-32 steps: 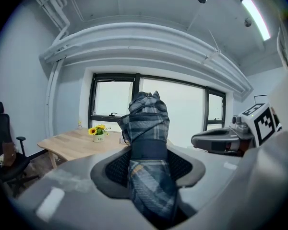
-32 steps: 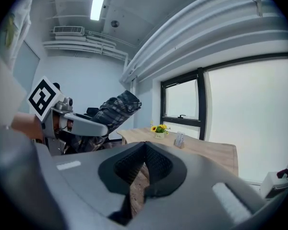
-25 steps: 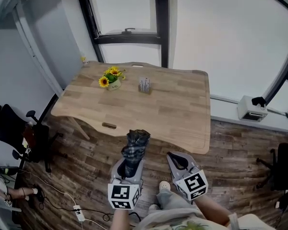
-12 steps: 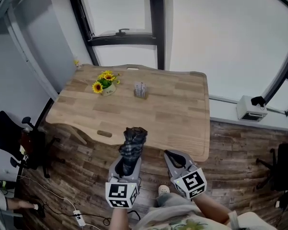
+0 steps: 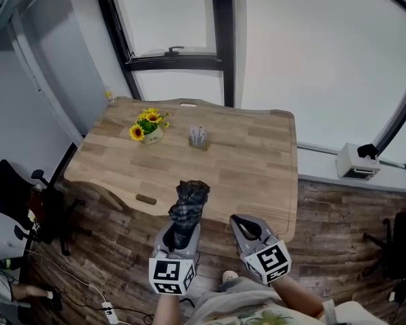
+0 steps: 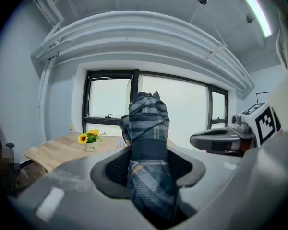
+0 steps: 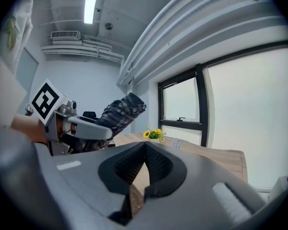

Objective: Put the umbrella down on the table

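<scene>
- Wooden table is standing at the person's twelve o'clock, under a dark-framed window.
- Black office chair is sitting on the plank floor at nine o'clock.
- Folded plaid umbrella is pointing up toward twelve o'clock. It is being held in the air, not lying on the table, with its top showing against the table's near edge in the head view.
- Left gripper is clamping the umbrella's strapped middle between its pads.
- Right gripper is hovering at the left one's three o'clock, its tips together on nothing.
- Sunflower pot is brightening the tabletop at eleven o'clock.
- Small holder is standing at the pot's three o'clock.
</scene>
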A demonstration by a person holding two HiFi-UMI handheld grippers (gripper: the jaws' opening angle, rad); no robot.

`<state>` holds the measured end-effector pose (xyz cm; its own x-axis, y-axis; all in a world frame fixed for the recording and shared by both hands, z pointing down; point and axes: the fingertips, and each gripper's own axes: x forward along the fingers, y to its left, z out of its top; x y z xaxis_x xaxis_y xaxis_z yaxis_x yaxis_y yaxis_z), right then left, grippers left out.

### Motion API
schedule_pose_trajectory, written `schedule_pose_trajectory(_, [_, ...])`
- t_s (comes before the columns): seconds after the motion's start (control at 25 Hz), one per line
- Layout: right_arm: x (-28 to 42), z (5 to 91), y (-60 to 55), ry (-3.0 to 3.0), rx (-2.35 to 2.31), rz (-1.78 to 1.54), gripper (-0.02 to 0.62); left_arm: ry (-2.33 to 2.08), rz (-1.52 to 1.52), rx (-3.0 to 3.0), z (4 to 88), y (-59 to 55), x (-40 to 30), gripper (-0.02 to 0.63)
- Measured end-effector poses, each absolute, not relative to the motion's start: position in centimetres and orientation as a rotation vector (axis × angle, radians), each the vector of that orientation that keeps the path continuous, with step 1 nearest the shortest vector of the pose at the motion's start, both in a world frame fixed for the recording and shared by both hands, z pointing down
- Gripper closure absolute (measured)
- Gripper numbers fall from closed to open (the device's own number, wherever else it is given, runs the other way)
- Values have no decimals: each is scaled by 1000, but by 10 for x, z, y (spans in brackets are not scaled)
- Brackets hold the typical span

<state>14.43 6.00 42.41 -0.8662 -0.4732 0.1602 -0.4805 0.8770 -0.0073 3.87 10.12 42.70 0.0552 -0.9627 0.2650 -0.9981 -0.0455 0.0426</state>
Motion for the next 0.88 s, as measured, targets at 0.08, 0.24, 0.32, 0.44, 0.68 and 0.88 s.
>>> schedule_pose_trajectory(0.08, [143,424,55,-2899,731,65,597,-2015,227,2106,427,97,38,399])
schedule_pose_trajectory(0.24, [139,424,49,-2911,712,56,597,-2024,223,2086,432,94,36,398])
schedule_pose_trajectory(0.32, [139,424,48,-2914,699,49,597,-2025,226,2079,434,94,36,399])
schedule_pose_trajectory(0.44, [140,424,48,-2924,669,34,597,-2035,228,2073,433,93,36,399])
schedule_pose_trajectory(0.68, [138,427,48,-2931,632,31,597,-2044,234,2062,435,92,35,398])
schedule_pose_trajectory(0.88, [128,429,41,-2923,621,40,597,-2043,236,2045,437,85,24,399])
